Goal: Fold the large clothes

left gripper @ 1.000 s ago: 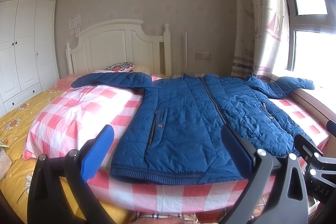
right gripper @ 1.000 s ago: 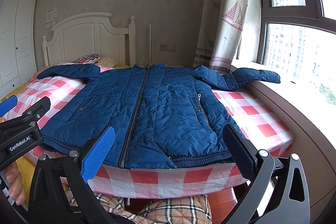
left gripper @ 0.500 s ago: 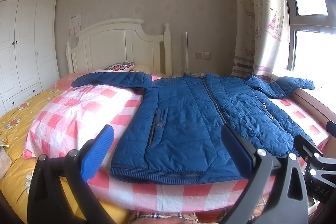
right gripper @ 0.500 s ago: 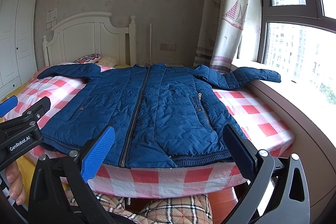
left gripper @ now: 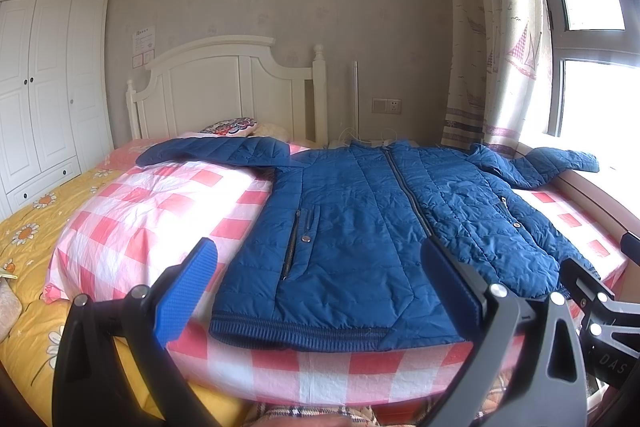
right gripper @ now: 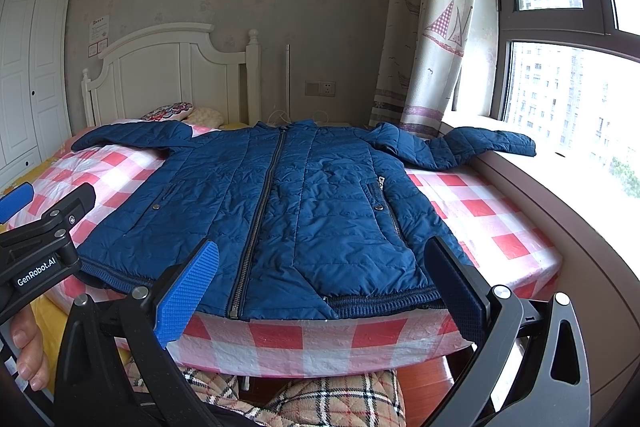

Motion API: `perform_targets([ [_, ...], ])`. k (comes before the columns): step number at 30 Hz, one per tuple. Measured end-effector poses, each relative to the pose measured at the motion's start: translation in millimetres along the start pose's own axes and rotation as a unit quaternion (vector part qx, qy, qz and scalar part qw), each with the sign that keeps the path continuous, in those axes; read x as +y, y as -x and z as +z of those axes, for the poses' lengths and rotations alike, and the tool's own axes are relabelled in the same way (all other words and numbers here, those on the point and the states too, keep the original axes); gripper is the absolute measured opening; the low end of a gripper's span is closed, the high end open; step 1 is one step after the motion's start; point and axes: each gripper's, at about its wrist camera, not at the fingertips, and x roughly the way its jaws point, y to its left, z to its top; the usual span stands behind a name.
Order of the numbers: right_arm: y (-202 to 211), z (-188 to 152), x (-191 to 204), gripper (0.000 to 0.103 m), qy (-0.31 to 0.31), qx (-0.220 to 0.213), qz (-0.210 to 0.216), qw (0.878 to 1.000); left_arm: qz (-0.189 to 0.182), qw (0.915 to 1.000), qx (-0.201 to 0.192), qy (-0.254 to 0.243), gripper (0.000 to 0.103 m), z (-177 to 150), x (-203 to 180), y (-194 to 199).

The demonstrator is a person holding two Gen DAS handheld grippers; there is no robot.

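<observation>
A blue quilted jacket [left gripper: 360, 227] lies flat and zipped, front up, on a pink checked quilt, with both sleeves spread out; it also shows in the right wrist view [right gripper: 288, 203]. Its right sleeve [right gripper: 472, 143] reaches onto the window sill. My left gripper [left gripper: 320, 283] is open and empty, held before the jacket's hem. My right gripper [right gripper: 320, 279] is open and empty, just in front of the hem near the zip's lower end. Neither touches the jacket.
The pink checked quilt [left gripper: 152, 211] covers a bed with a white headboard [left gripper: 224, 91]. A yellow flowered sheet [left gripper: 28, 227] lies at the left. A white wardrobe [left gripper: 44, 87] stands far left. Window sill [right gripper: 568, 195] and curtain [right gripper: 432, 27] are at the right.
</observation>
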Motion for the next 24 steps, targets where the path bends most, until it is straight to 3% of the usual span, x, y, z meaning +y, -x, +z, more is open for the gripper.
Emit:
perform_targets([
  [16,-8.1,-3.6,-6.1,0.099,-0.017,0.013,0.006,1.000,-0.002,0.9999,0.008,-0.007,0.101,-6.4,-1.8,-7.6],
  [21,-22.6,2.2,-24.0,0.099,-0.028,0.010,0.016,0.999,-0.037,0.9987,0.024,-0.023,0.101,7.8,-10.9,-27.6],
  [24,-45.7,10.4,-42.1,0.099,-0.043,0.029,0.036,0.998,-0.062,0.9956,0.059,-0.038,0.101,26.8,-22.3,-67.2],
])
